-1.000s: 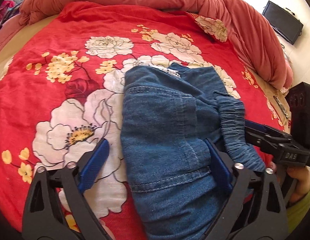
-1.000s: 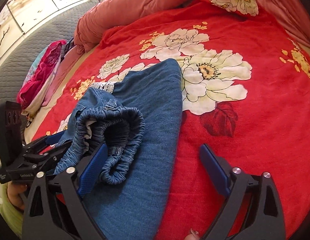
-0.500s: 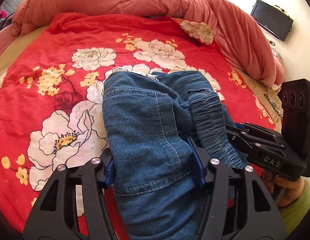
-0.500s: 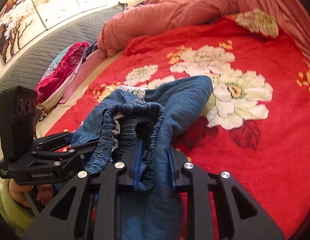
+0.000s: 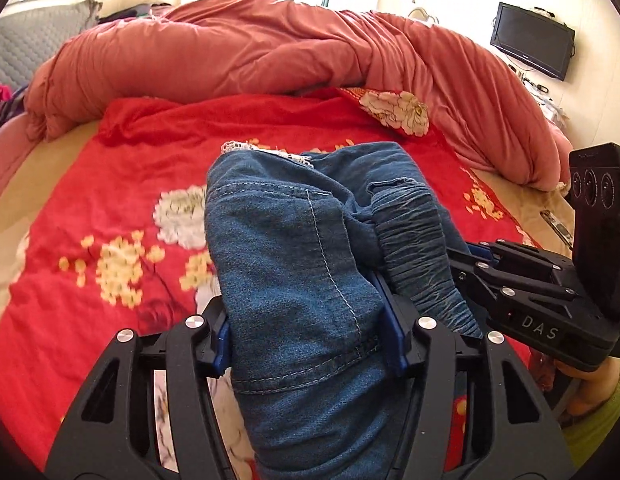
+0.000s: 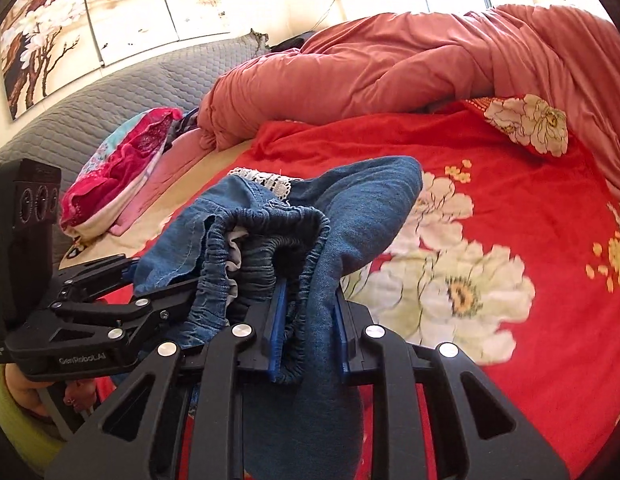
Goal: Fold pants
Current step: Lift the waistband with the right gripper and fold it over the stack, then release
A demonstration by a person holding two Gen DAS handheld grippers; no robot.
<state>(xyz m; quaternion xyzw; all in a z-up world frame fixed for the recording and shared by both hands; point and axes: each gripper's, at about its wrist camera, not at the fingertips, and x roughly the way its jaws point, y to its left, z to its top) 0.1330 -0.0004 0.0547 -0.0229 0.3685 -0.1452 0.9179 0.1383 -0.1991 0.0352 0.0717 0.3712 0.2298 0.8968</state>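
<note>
The blue denim pants (image 5: 286, 256) are bunched and held up above the red flowered blanket (image 5: 122, 208). My left gripper (image 5: 310, 344) is shut on a thick fold of the denim, its blue pads pressing both sides. My right gripper (image 6: 308, 332) is shut on the elastic waistband edge of the pants (image 6: 270, 240). A white lace trim (image 6: 266, 180) shows at the far end of the bundle. In the left wrist view the right gripper (image 5: 473, 264) comes in from the right; in the right wrist view the left gripper (image 6: 150, 300) comes in from the left.
A rolled salmon duvet (image 5: 246, 52) lies across the far side of the bed. A pink patterned cloth pile (image 6: 122, 172) sits by the grey quilted headboard (image 6: 110, 100). A wall television (image 5: 529, 40) hangs at right. A hand in a green sleeve (image 5: 589, 392) holds the right gripper.
Both grippers stood open around the pants lying on the blanket, then shut on the denim. Since then both have lifted the bundle off the bed, so the duvet and window come into view.
</note>
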